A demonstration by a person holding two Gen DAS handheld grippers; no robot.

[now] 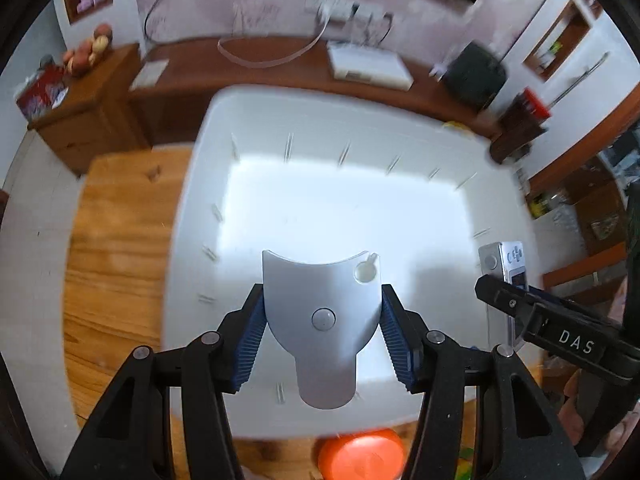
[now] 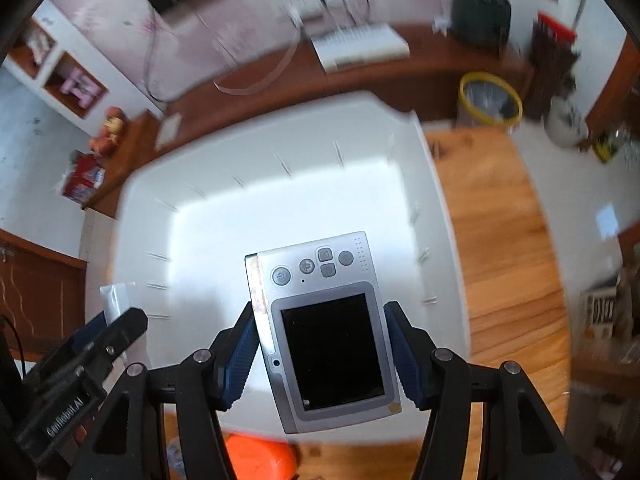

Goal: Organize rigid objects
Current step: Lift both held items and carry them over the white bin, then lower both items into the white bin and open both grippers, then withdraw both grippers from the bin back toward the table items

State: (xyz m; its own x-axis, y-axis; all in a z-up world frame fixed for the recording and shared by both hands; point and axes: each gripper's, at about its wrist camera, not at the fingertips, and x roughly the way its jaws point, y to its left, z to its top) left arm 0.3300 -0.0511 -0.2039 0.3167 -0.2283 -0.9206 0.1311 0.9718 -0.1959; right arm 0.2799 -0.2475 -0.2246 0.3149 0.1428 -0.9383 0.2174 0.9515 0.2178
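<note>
My left gripper is shut on a flat silver fan-shaped piece with a round button and a small hole, held above a white plastic bin. My right gripper is shut on a silver digital camera, screen up, held over the same bin. The right gripper with the camera shows at the right of the left wrist view. The left gripper with the silver piece shows at the lower left of the right wrist view. The bin floor looks bare.
The bin stands on a wooden table. An orange round object lies on the table in front of the bin. Behind is a brown desk with a white box and cables. A yellow-rimmed waste bin stands at the far right.
</note>
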